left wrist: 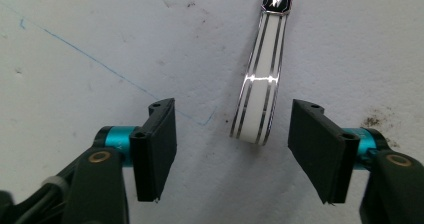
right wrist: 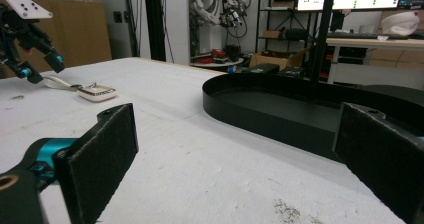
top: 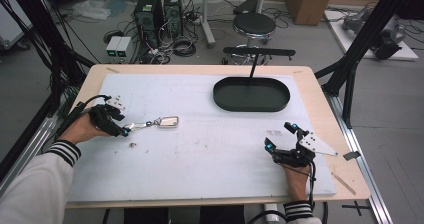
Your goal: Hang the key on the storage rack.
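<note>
Two tongs gape empty: left tongs [left wrist: 230, 151] straddle the strap [left wrist: 260, 79] end of a keyring lying on the bench [top: 200, 154]; right tongs [top: 282, 138] idle near the tray [top: 251, 94]. Centre the strap, lower, then close squarely

Each hand carries one two-jaw gripper. The left gripper [top: 121, 129] has a black body, a black cable trailing from it and a grey three-cornered plate on top, perforated with small holes. The right gripper [top: 280, 136] is built alike: black frame, grey perforated plate, black cable running along the forearm. In the left gripper view, each jaw ends in a flat black rectangular pad [left wrist: 159, 146] with a textured face, fixed by a recessed screw to a teal anodised collar; brass-coloured pivot fasteners sit on the black linkage arms. The person wears white sleeves [top: 30, 186] with black-and-white striped cuffs [top: 65, 150].
</note>
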`<state>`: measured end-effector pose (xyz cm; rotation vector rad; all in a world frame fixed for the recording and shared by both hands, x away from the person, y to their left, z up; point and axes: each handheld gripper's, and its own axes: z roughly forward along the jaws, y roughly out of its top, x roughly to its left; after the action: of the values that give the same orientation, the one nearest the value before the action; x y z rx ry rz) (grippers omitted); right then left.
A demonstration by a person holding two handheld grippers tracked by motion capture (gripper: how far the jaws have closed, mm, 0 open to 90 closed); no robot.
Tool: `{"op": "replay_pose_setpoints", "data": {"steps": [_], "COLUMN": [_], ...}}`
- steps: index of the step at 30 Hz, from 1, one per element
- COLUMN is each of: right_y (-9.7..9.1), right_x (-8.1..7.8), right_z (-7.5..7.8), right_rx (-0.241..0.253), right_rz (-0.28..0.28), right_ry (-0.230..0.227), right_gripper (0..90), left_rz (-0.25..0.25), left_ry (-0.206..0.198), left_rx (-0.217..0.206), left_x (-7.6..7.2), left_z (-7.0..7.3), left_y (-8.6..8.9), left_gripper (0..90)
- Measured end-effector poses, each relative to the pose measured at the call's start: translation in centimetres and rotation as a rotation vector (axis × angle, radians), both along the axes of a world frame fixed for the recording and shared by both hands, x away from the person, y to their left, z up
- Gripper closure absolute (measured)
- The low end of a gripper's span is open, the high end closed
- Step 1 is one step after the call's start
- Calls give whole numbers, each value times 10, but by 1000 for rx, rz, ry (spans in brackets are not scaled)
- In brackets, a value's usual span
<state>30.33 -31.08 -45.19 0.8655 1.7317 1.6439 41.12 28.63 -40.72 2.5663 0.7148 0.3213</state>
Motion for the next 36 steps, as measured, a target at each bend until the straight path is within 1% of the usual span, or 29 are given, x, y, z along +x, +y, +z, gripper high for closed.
{"op": "replay_pose_setpoints", "data": {"steps": [1, 2, 4, 7, 9, 11, 13, 15, 17, 20, 21, 23, 25, 26, 28, 29, 31, 33, 35, 36], "right_y": [0, 0, 0, 0, 0, 0, 0, 0, 0, 0, 0, 0, 0, 0, 0, 0, 0, 0, -1, -1], "right_x": [0, 0, 0, 0, 0, 0, 0, 0, 0, 0, 0, 0, 0, 0, 0, 0, 0, 0, 0, 0], "right_z": [0, 0, 0, 0, 0, 0, 0, 0, 0, 0, 0, 0, 0, 0, 0, 0, 0, 0, 0, 0], "right_rx": [0, 0, 2, 0, 2, 2, 2, 0, 2, 2, 2, 2, 3, 0, 2, 0, 1, 1, 2, 3], "right_rz": [0, 0, 1, 0, 1, 1, 1, 0, 1, 1, 2, 2, 3, 2, 2, 1, 2, -1, 2, 3], "right_ry": [0, 0, -1, 2, 0, 0, 0, -3, -1, 0, 4, -2, 3, -2, 3, -1, -1, 2, 7, 7], "right_gripper": [32, 32, 32, 32, 32, 32, 32, 32, 32, 32, 32, 32, 32, 32, 32, 32, 32, 32, 32, 32], "left_rz": [-1, -5, -15, -19, -21, -19, -23, -28, -41, -44, -45, -51, -58, -61, -64, -68, -71, -80, -71, -75], "left_ry": [4, 2, 6, 5, 7, 7, 9, 15, 15, 19, 22, 24, 20, 19, 27, 29, 23, 0, -5, -4], "left_rx": [-2, 8, 19, 22, 40, 36, 48, 45, 63, 67, 72, 88, 86, 87, 85, 89, 96, 113, 113, 112], "left_x": [0, 0, 1, 1, 1, 2, 2, 2, 3, 2, 2, 2, 2, 2, 1, 1, 0, -2, -3, -3], "left_z": [-1, -1, -1, -2, -1, -1, 0, 0, 0, -1, -2, -3, -3, -2, -3, -3, -3, -2, -2, -1], "left_y": [-1, -2, -3, -5, -6, -7, -8, -9, -11, -12, -13, -13, -13, -13, -13, -13, -14, -16, -17, -18], "left_gripper": [397, 397, 425, 463, 470, 478, 501, 536, 551, 603, 606, 629, 650, 689, 709, 718, 731, 732, 733, 734]}}
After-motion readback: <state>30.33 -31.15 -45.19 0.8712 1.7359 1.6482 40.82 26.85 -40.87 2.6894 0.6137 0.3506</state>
